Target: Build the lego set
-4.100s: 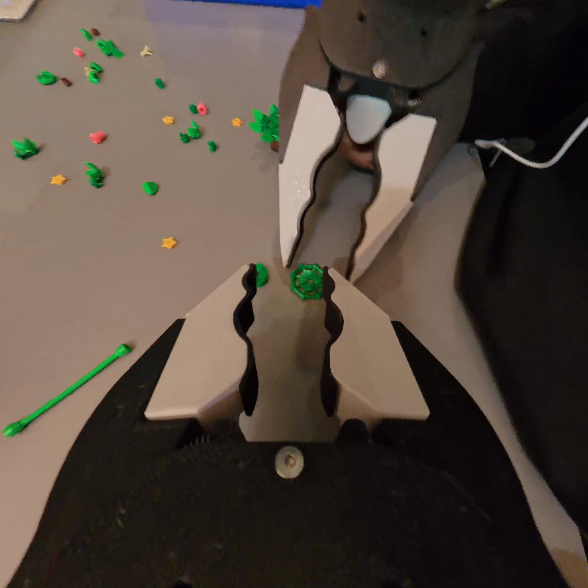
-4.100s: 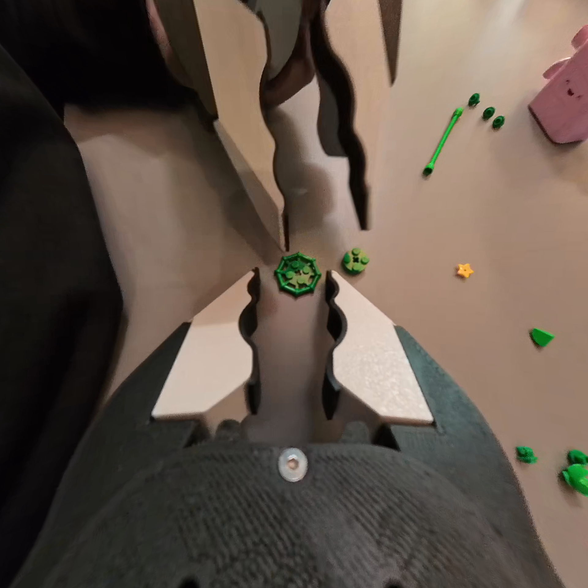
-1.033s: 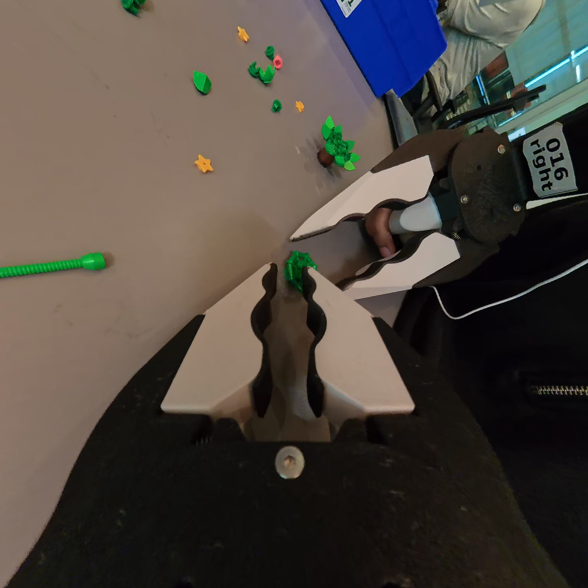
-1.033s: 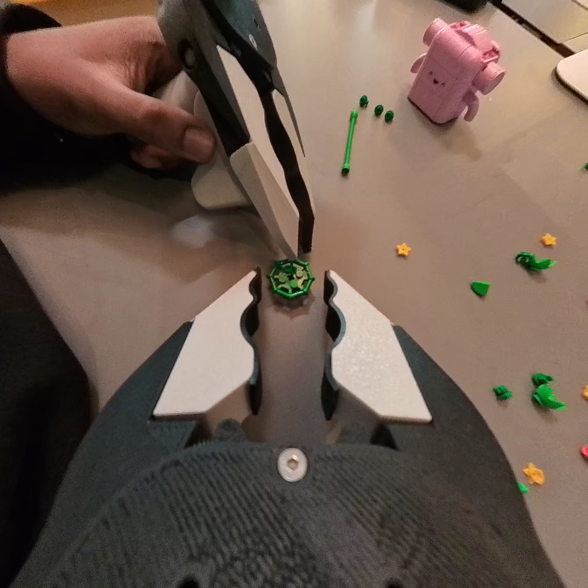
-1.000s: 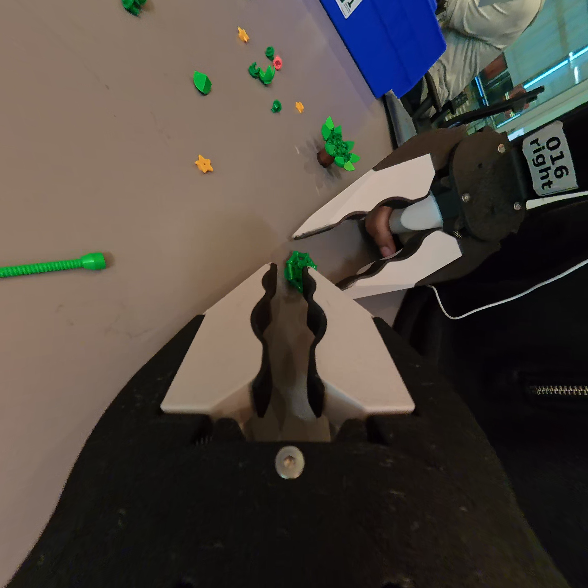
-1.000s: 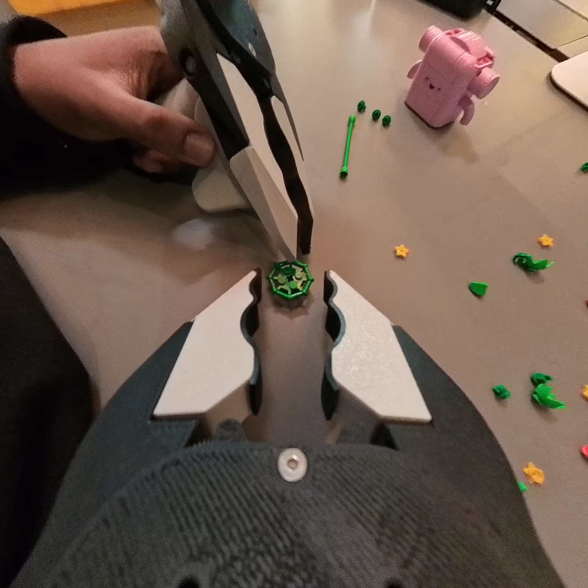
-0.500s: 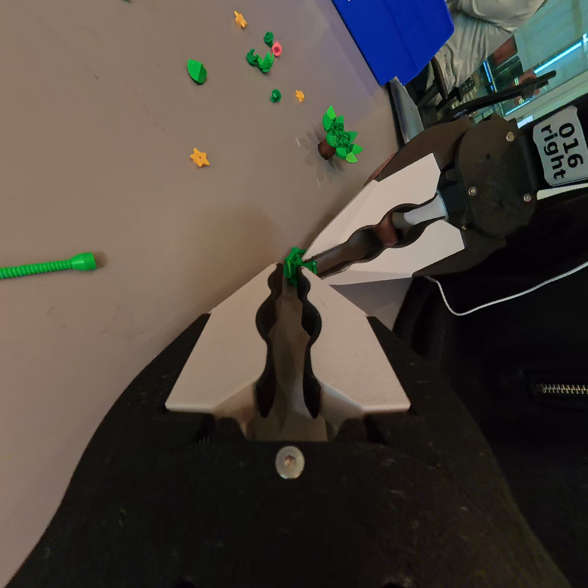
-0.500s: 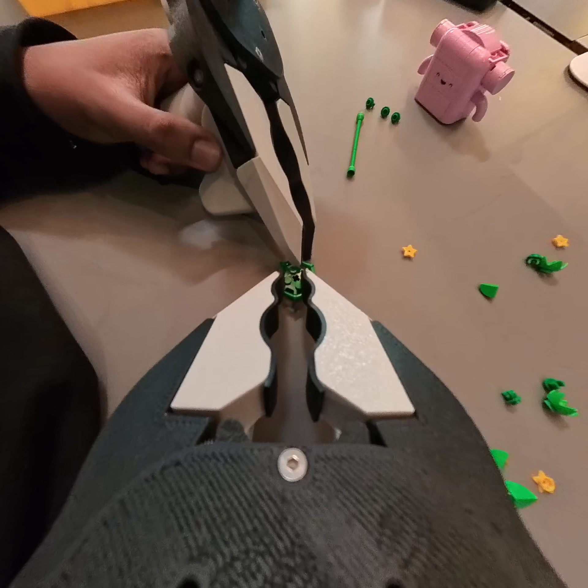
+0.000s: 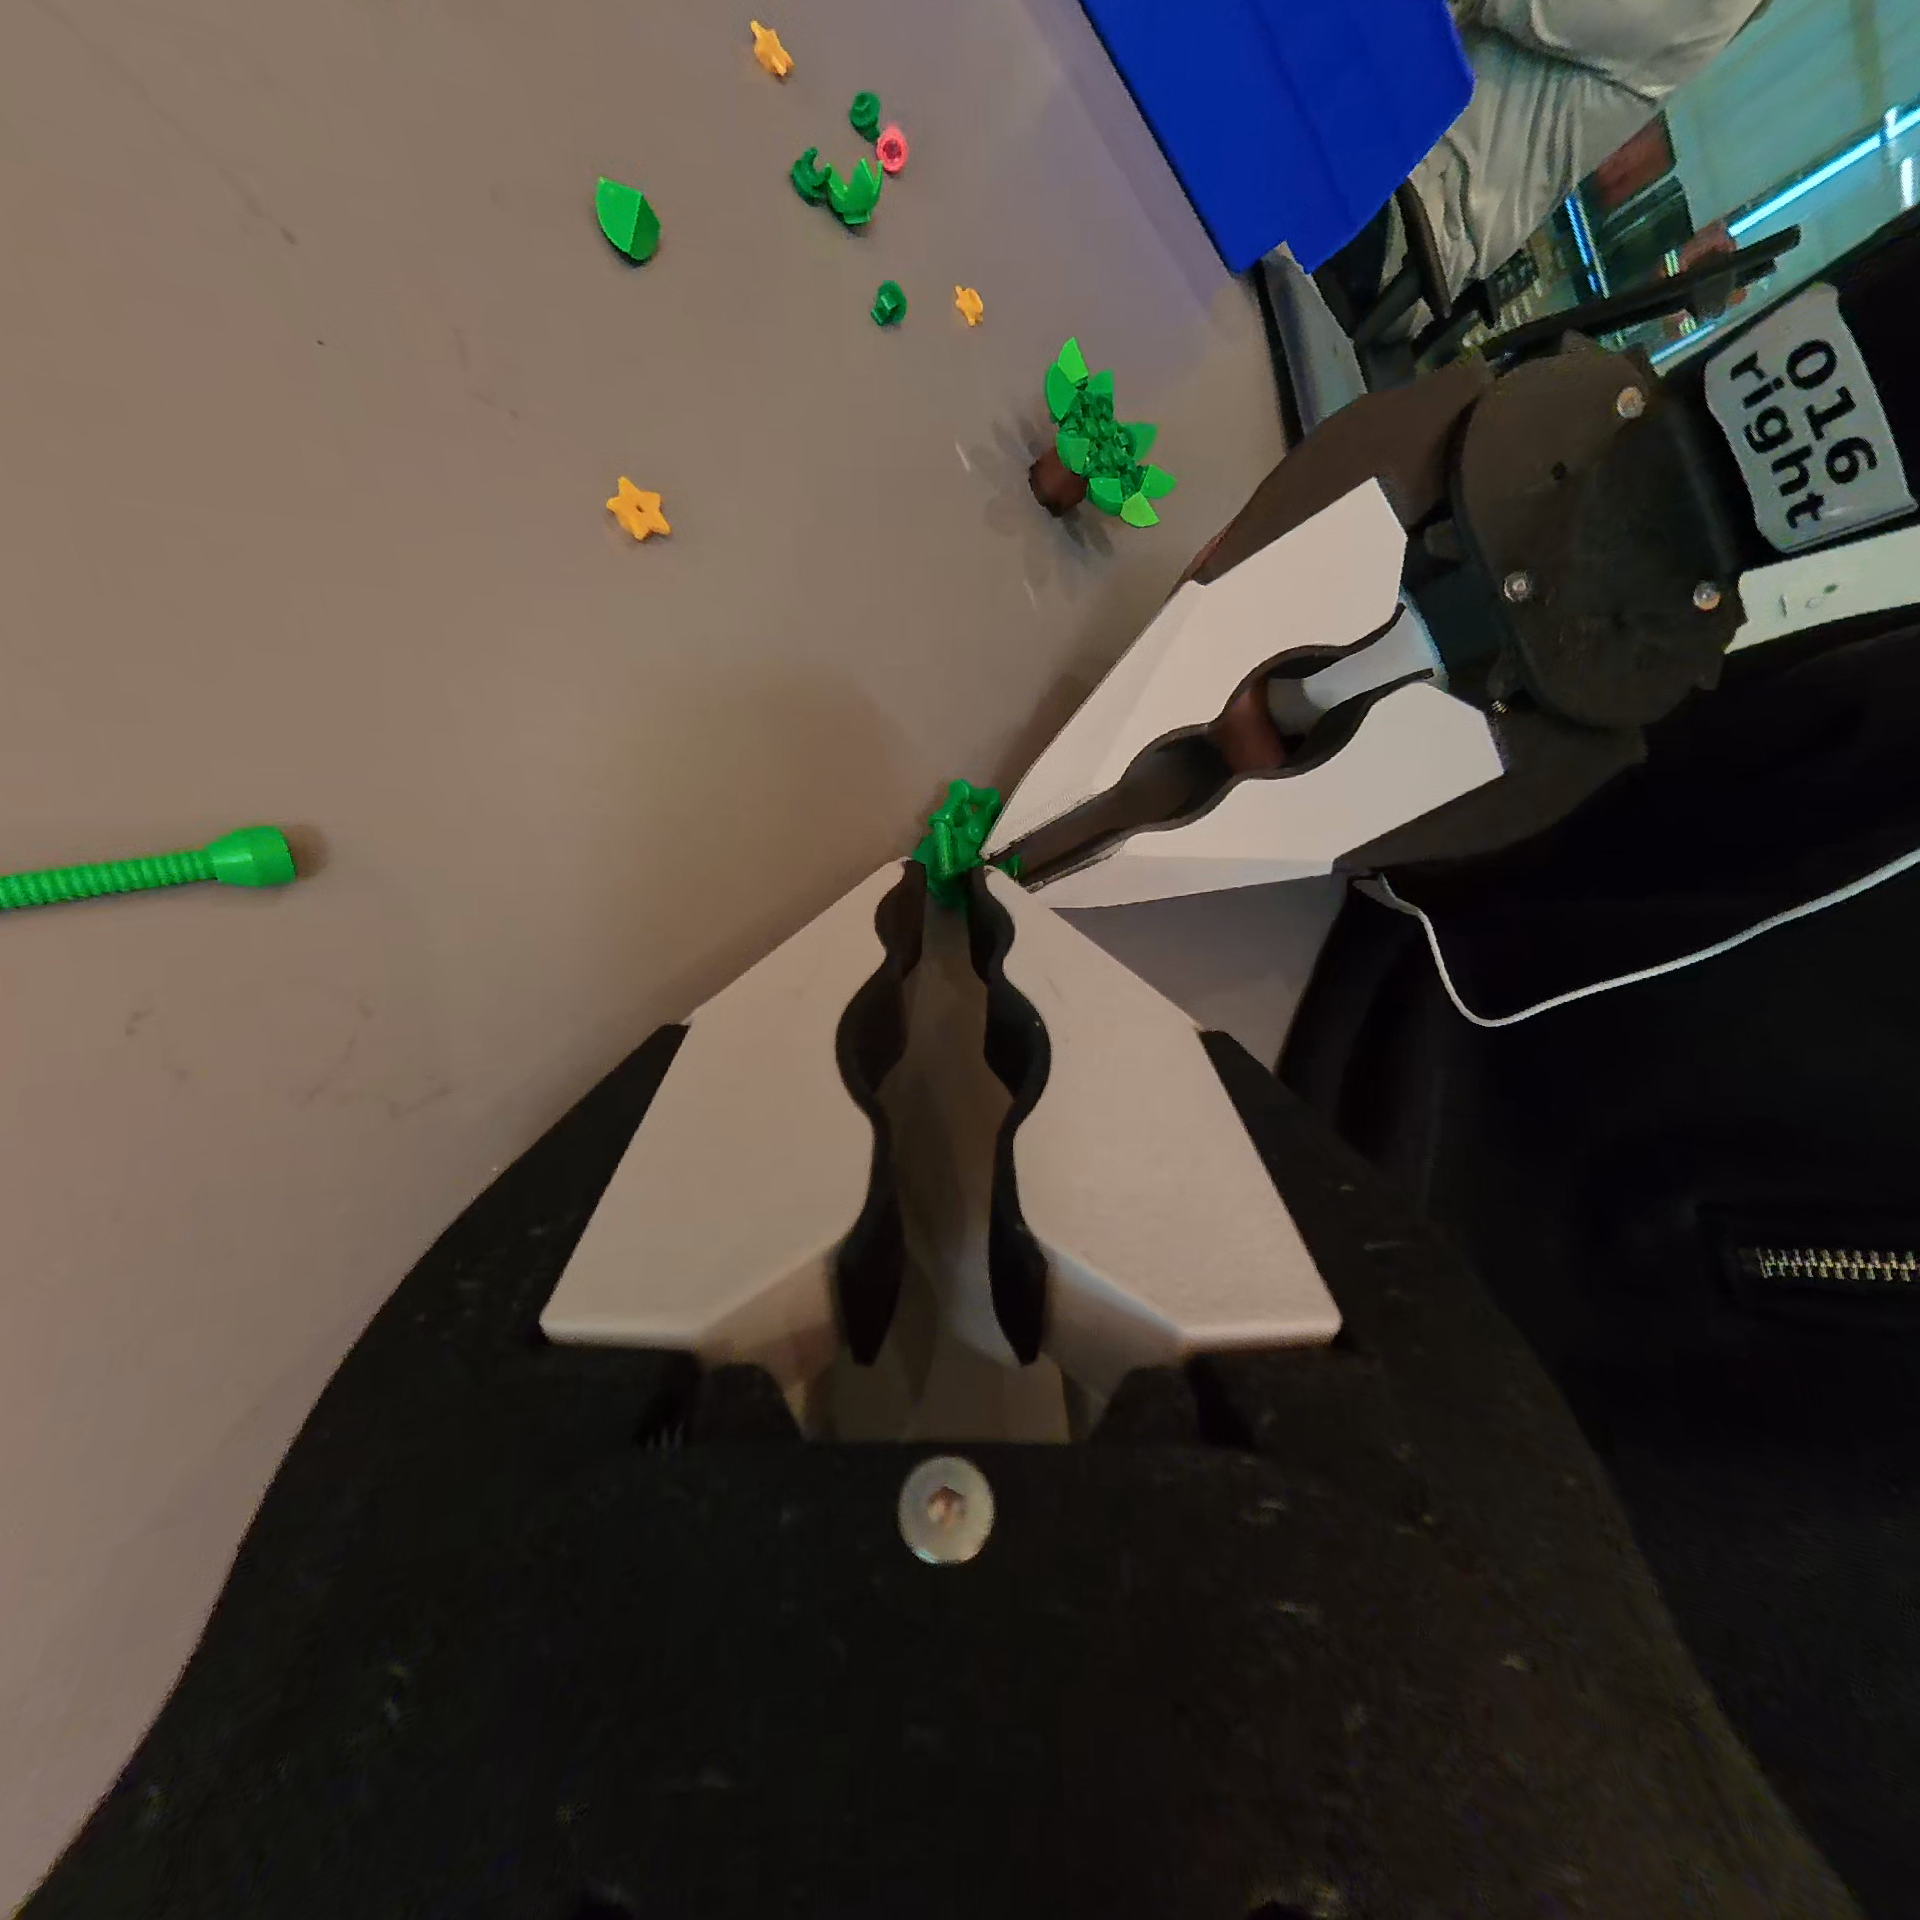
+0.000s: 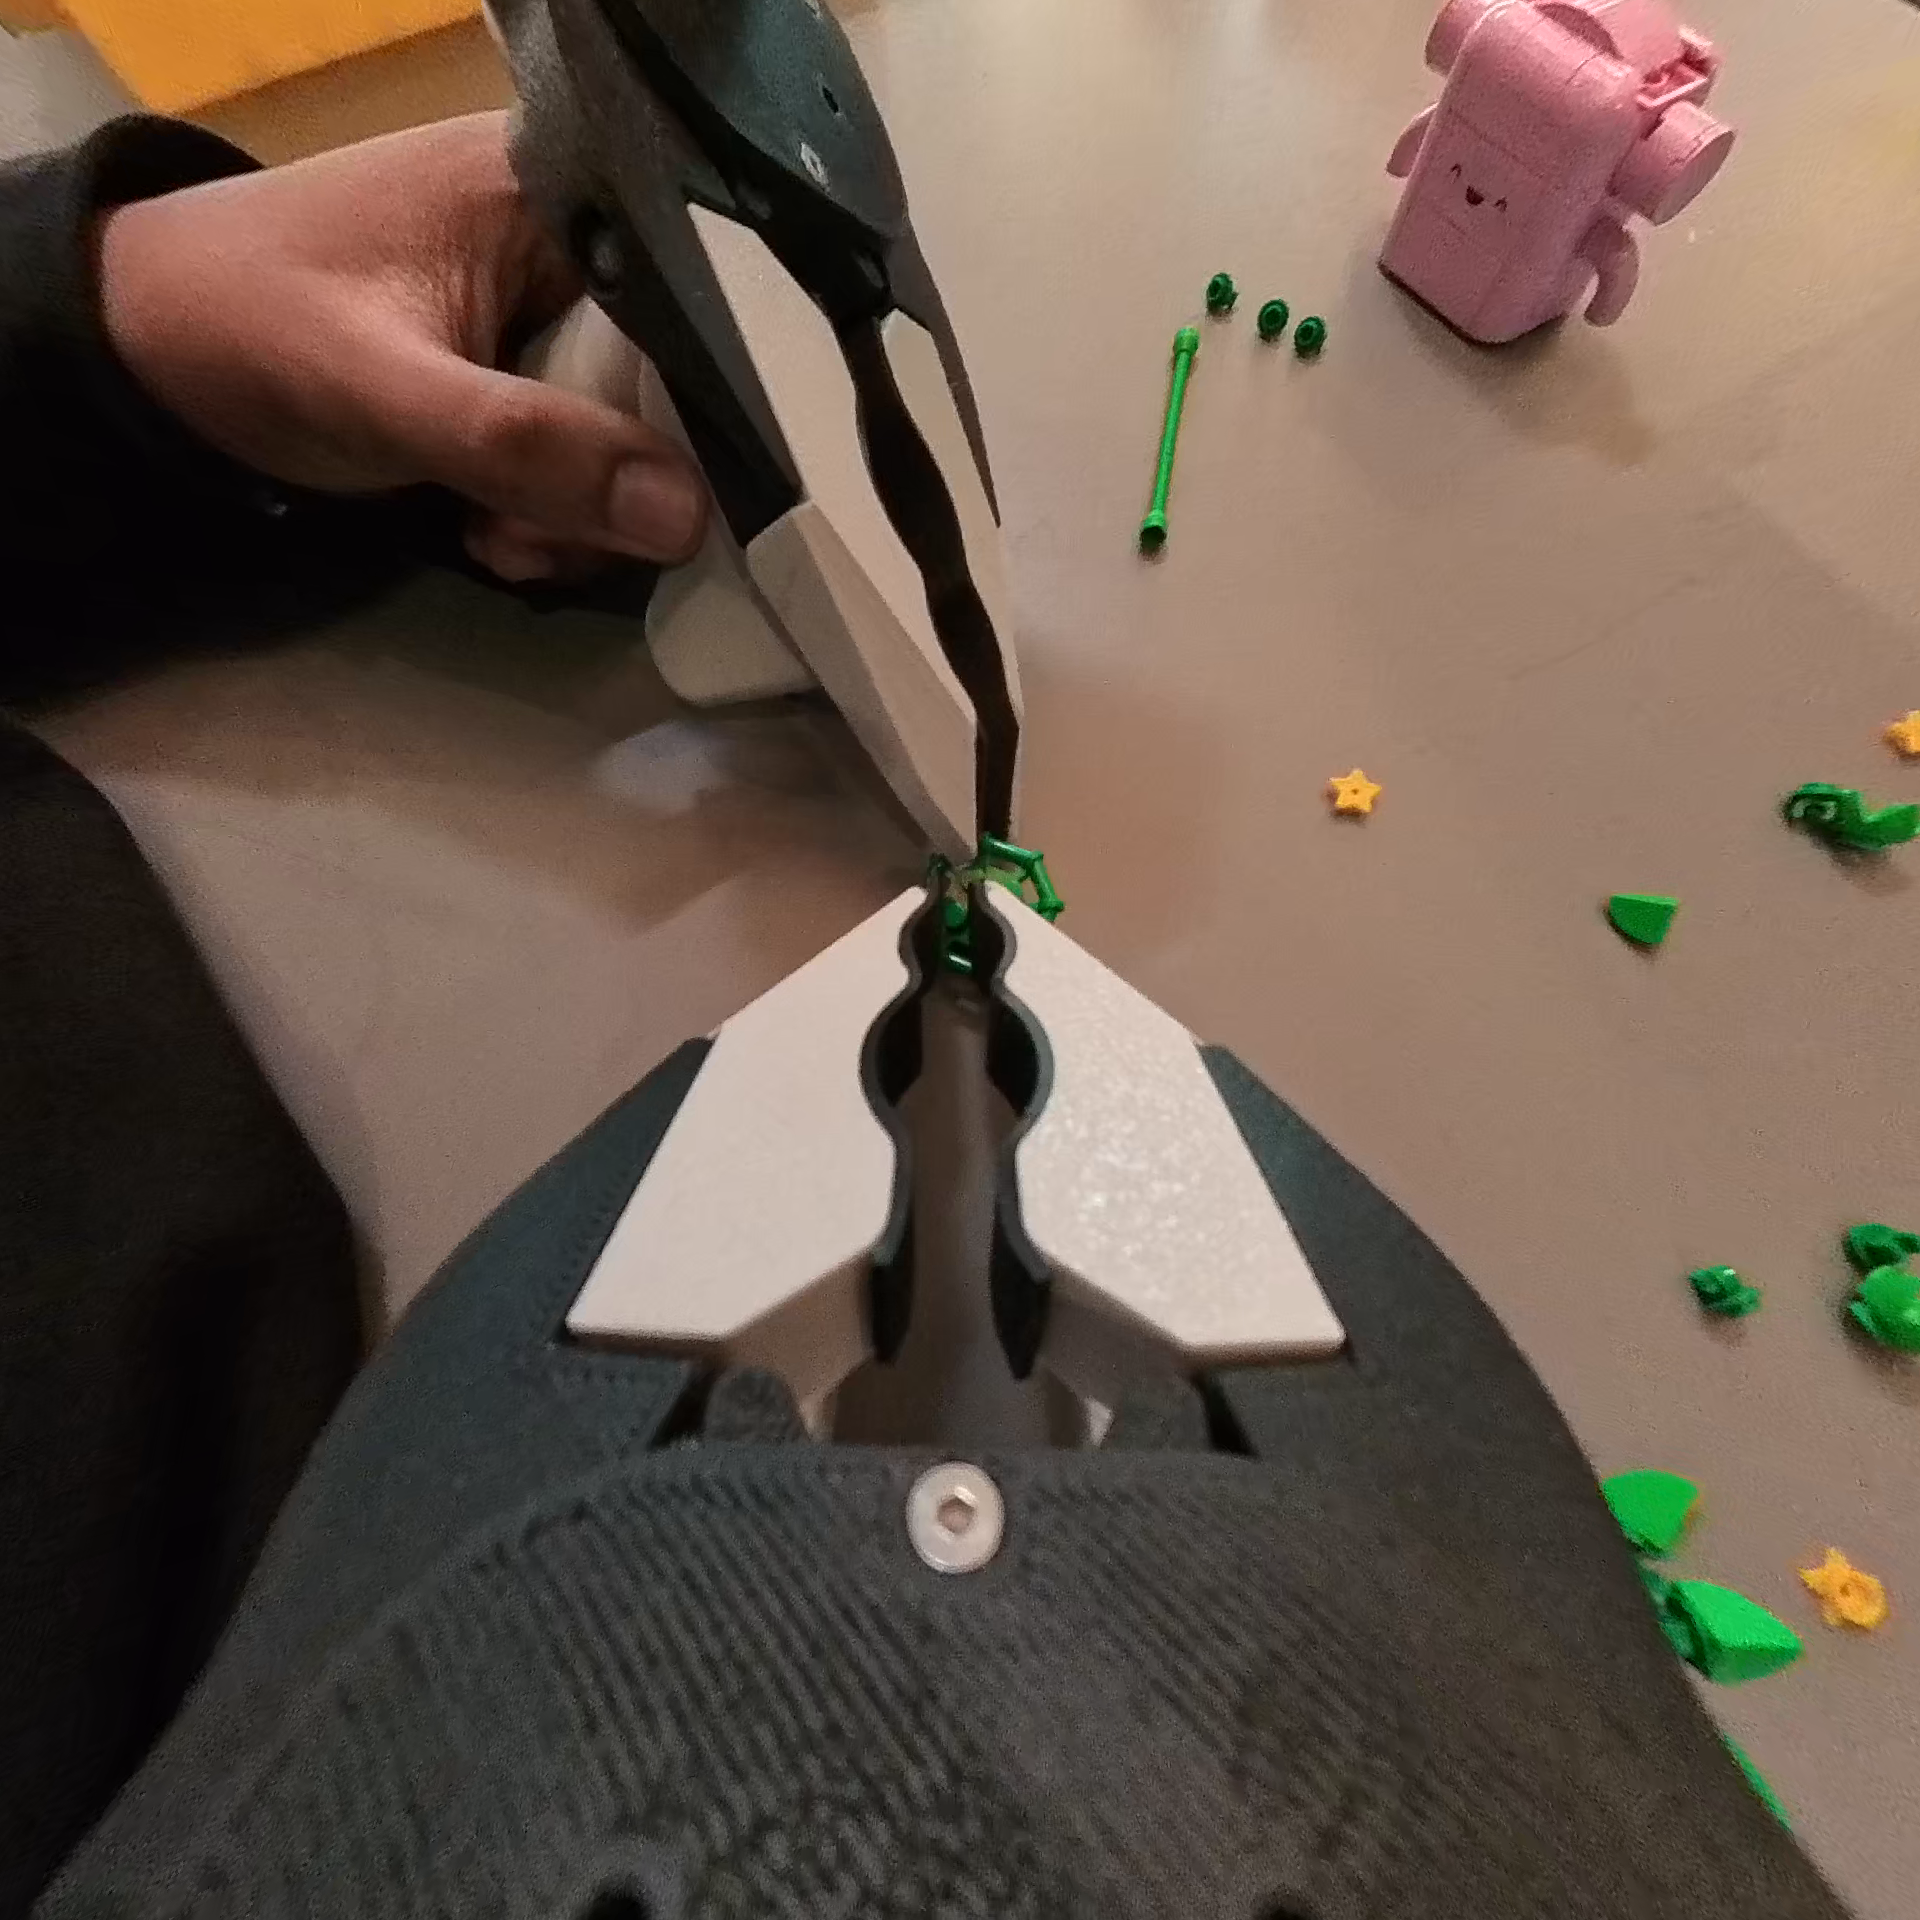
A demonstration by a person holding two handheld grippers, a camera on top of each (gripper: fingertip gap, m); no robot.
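Both grippers met over one small green web-shaped lego piece (image 9: 961, 836), near the desk (image 9: 436, 644) edge closest to the person. In the left wrist view the left gripper (image 9: 948, 881) had its fingers (image 9: 790, 997) drawn nearly together, the green piece pinched at the very tips and standing up out of them, clear of the wavy dark inner faces farther back. The right gripper (image 9: 1023, 857) came in from the right at a slant, its fingers almost closed too, their tips touching the same piece from the other side.

In the right wrist view the right gripper (image 10: 961, 914) held part of the green piece (image 10: 1003, 878) between its narrowed fingertips (image 10: 1049, 966), while the ringed edge of the piece stuck out to the right of the tips. The left gripper (image 10: 982, 821) pointed down onto it from above, steadied by a bare hand (image 10: 364, 343) in a dark sleeve.

Around them on the desk lay loose parts: a long green rod (image 10: 1166, 447), three small green studs (image 10: 1268, 317), yellow stars (image 10: 1353, 793), green leaves (image 10: 1642, 920), and a small built plant with a brown base (image 9: 1101, 452). A pink block figure (image 10: 1538, 166) stood well apart at the far right, and a blue bin (image 9: 1278, 114) sat at the desk's far edge.
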